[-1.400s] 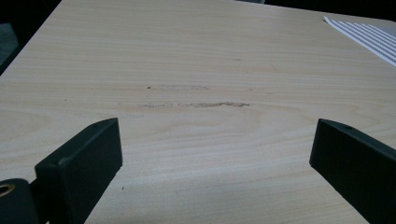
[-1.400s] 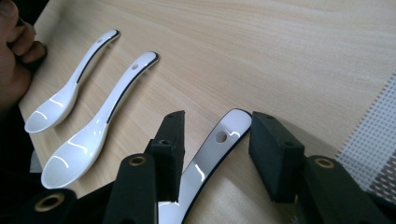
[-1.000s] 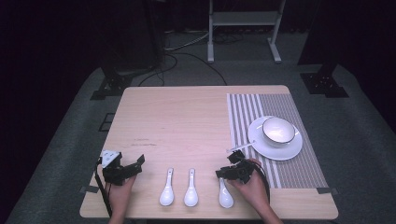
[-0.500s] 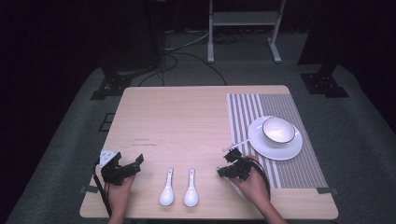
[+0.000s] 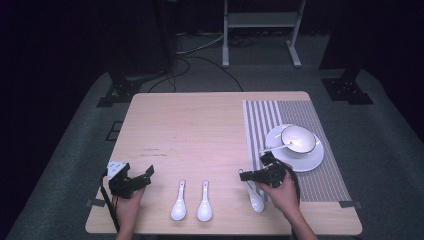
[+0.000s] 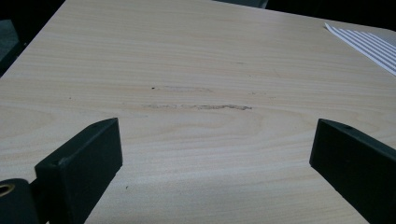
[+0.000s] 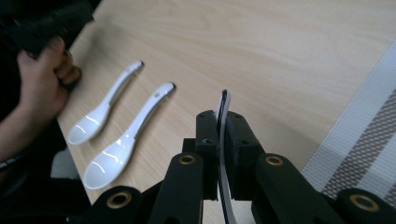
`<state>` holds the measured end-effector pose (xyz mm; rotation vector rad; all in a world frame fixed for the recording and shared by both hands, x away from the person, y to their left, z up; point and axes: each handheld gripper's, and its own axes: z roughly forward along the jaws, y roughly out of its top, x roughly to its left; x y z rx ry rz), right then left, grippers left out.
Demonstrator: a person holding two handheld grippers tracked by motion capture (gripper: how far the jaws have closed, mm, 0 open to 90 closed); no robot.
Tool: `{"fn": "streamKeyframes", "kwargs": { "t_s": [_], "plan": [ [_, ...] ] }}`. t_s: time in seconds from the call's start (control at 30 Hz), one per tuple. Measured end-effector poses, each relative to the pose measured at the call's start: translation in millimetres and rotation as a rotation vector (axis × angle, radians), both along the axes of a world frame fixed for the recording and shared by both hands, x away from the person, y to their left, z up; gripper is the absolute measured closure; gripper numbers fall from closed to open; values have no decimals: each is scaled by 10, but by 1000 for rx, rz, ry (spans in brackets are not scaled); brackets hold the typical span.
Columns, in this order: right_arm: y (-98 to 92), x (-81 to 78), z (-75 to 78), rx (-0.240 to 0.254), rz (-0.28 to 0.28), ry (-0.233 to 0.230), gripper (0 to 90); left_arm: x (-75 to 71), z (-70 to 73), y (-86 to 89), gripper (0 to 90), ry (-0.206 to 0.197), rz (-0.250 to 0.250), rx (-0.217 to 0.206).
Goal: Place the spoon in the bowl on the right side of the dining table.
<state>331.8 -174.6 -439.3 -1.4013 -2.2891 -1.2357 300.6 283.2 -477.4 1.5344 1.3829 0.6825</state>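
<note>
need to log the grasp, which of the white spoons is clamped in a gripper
The rightmost of the three front-edge spoons: the right gripper is shut on its handle. The two spoons to its left lie free, and a fourth spoon rests in the bowl.

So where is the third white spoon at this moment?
The third spoon is clamped in the right gripper, near the table's front edge, between the two lying spoons and the striped mat.

dark lab/studio: cables (image 5: 197,52) on carpet, metal stand (image 5: 260,30) behind table (image 5: 200,130).
</note>
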Motion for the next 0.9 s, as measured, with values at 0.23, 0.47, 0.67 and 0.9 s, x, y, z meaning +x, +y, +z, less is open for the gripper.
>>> {"fn": "streamKeyframes", "kwargs": {
  "t_s": [0.23,0.47,0.67,0.9],
  "plan": [
    [-263,6,112,108,-78,-38,845,-2,1,-2,12,0,2,1],
    [-422,33,136,173,-129,-35,846,0,0,-1,12,0,3,1],
    [-526,76,141,251,-166,-28,847,-3,1,-1,12,-1,4,2],
    [-737,111,261,359,-230,-43,847,-5,1,-2,12,-4,7,1]
  ]
}}
